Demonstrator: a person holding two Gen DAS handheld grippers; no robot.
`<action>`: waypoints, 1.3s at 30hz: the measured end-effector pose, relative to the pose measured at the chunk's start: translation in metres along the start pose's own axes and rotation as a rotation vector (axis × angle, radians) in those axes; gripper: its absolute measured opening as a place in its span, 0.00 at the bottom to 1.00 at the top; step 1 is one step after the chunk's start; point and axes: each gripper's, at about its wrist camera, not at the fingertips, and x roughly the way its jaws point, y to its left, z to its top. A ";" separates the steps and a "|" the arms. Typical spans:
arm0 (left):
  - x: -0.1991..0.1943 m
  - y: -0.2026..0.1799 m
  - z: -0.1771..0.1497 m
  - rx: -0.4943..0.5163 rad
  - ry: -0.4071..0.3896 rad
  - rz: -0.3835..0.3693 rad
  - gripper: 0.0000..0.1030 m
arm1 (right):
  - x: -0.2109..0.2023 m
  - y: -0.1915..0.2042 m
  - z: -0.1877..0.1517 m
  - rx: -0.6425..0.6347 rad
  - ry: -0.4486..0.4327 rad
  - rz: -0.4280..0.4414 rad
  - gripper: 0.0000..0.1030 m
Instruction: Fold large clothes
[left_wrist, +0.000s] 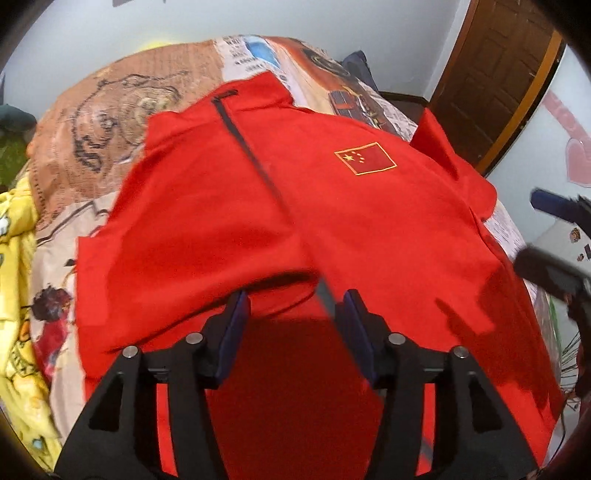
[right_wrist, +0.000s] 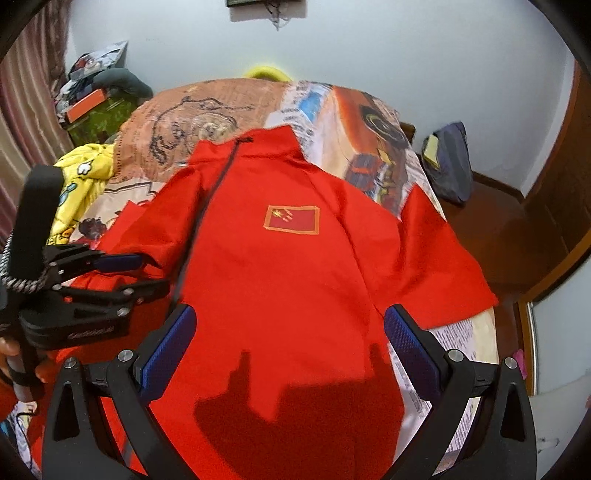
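Observation:
A red zip-up jacket (left_wrist: 332, 221) with a flag patch (left_wrist: 365, 158) lies front-up on the bed. Its dark zip (left_wrist: 251, 147) runs from the collar downward. My left gripper (left_wrist: 293, 306) is open just above the jacket's lower front, and a folded edge of red cloth (left_wrist: 221, 288) lies at its fingertips with no pad pressing it. The right wrist view shows this gripper (right_wrist: 147, 273) from the side, over the jacket's left part. My right gripper (right_wrist: 290, 314) stands wide open above the jacket (right_wrist: 280, 280), nothing between its fingers. One sleeve (right_wrist: 443, 258) spreads out to the right.
The bed has a printed cover (right_wrist: 207, 110). A yellow blanket (right_wrist: 81, 177) is bunched at its left side. A dark bag (right_wrist: 450, 162) lies on the floor to the right, near a brown door (left_wrist: 498, 81). Clutter (right_wrist: 96, 96) is stacked in the far left corner.

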 end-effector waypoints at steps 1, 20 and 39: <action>-0.011 0.009 -0.006 -0.015 -0.018 0.002 0.58 | -0.001 0.005 0.002 -0.011 -0.004 0.002 0.98; -0.073 0.209 -0.124 -0.340 -0.060 0.220 0.63 | 0.088 0.184 0.038 -0.447 0.103 0.060 0.96; -0.041 0.222 -0.150 -0.343 -0.005 0.207 0.63 | 0.179 0.269 0.035 -0.645 0.232 0.049 0.14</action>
